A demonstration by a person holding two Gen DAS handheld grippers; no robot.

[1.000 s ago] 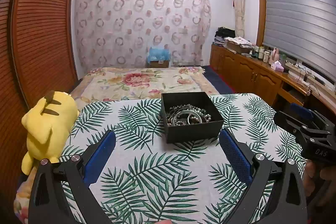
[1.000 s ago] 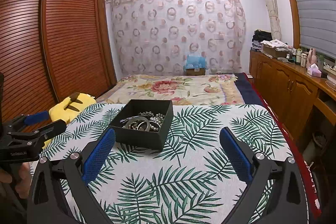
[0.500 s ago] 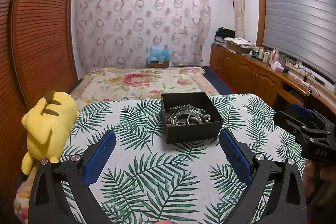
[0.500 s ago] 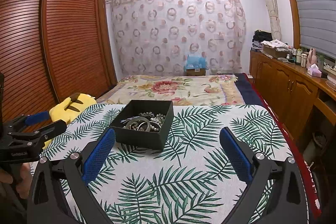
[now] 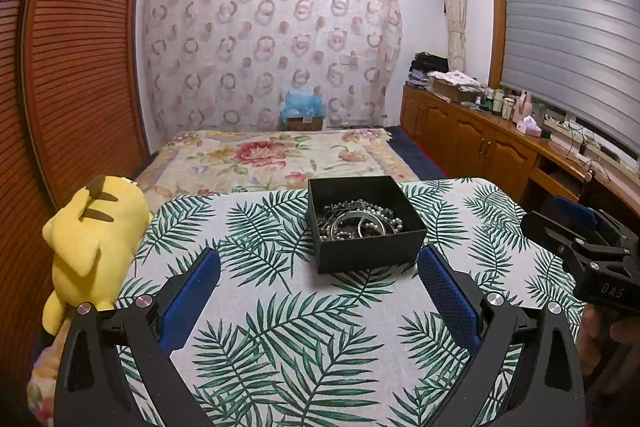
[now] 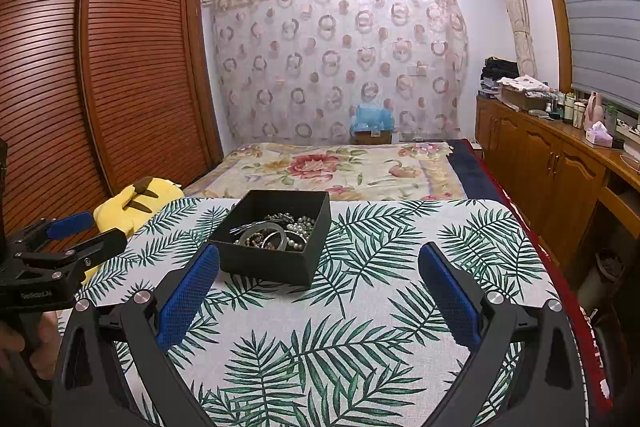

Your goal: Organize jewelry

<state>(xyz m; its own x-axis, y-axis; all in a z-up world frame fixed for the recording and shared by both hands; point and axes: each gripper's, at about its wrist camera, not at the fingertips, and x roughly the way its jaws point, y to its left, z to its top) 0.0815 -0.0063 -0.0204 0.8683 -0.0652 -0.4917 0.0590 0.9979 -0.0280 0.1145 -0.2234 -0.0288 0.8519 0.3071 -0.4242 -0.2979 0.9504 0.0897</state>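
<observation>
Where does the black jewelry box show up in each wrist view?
Left wrist: black jewelry box sits right of centre, just beyond the right pad.
Right wrist: box sits left of centre, beside the left pad.
Shared landmark: yellow plush toy at the table's left edge.

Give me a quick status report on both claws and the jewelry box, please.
Left claw open, empty. Right claw open, empty. Black box of tangled jewelry on table, untouched. Path clear.

The jewelry [image 5: 360, 223] tangles together in the black box [image 5: 368, 255], pieces indistinguishable.
</observation>
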